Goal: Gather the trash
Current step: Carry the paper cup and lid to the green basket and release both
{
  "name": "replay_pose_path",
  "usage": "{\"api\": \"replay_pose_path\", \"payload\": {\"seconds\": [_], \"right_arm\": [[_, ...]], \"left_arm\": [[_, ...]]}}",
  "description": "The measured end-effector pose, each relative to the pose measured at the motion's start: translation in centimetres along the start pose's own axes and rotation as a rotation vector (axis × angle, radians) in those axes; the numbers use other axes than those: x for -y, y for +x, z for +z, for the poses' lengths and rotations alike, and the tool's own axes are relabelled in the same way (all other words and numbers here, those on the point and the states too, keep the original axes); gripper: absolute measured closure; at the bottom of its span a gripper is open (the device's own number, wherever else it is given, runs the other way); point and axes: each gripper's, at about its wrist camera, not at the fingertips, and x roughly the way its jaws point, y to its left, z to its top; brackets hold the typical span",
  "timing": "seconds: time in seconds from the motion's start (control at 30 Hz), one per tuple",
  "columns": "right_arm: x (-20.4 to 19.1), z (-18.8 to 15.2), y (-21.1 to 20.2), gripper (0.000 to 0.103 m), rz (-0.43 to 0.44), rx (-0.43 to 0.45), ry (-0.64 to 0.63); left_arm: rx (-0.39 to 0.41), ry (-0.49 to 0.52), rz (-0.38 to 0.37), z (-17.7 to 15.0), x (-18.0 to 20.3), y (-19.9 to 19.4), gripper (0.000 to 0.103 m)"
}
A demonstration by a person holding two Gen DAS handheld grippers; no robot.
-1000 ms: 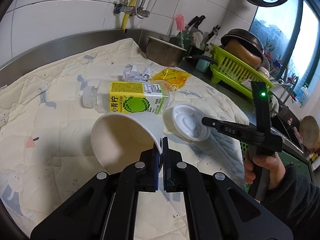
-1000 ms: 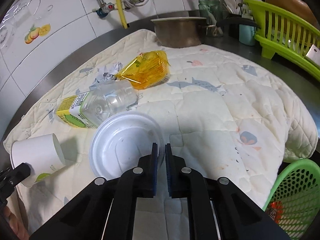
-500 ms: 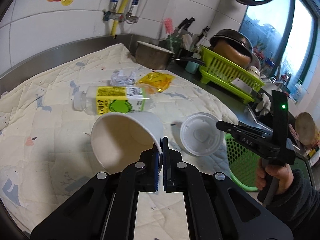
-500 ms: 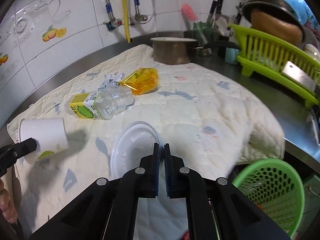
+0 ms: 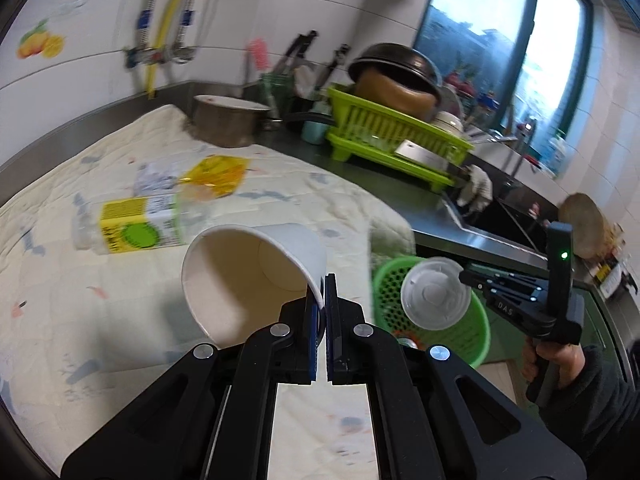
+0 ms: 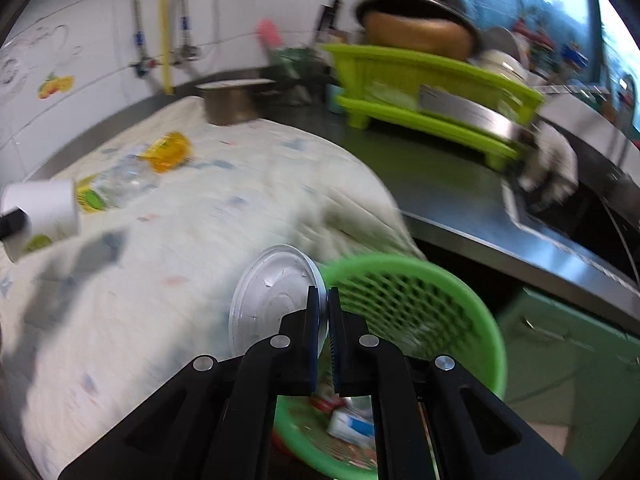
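Observation:
My left gripper (image 5: 322,294) is shut on the rim of a white paper cup (image 5: 248,276), held above the quilted cloth with its mouth toward the camera; the cup also shows in the right wrist view (image 6: 42,210). My right gripper (image 6: 323,306) is shut on the edge of a white plastic lid (image 6: 272,304), held over the near rim of the green trash basket (image 6: 420,304). The lid (image 5: 436,300) and basket (image 5: 476,328) also show in the left wrist view. A plastic bottle with a yellow-green label (image 5: 136,226), a yellow wrapper (image 5: 216,174) and crumpled paper (image 5: 154,178) lie on the cloth.
The basket, beside the counter edge, holds some trash (image 6: 352,424). A metal pot (image 5: 226,126) stands at the back of the cloth. A green dish rack (image 5: 396,140) with pans and the sink (image 5: 508,220) are to the right.
Both grippers have lifted and swung right with their loads. The lid has gone from the cloth to over the green basket; the cup has followed toward the counter edge.

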Motion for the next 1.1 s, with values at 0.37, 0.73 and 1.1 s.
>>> {"api": "replay_pose_path", "payload": {"seconds": [0.37, 0.73, 1.1], "right_arm": [[7.7, -4.8, 0.4, 0.098, -0.122, -0.075, 0.086], [11.1, -6.6, -0.5, 0.087, -0.130, -0.065, 0.162], [11.8, -6.4, -4.6, 0.062, -0.095, 0.035, 0.183]], "left_arm": [[-0.070, 0.092, -0.114, -0.4, 8.3, 4.2, 0.102], [-0.176, 0.167, -0.183, -1.3, 14.7, 10.1, 0.102], [-0.295, 0.199, -0.211, -2.1, 18.6, 17.0, 0.101]]}}
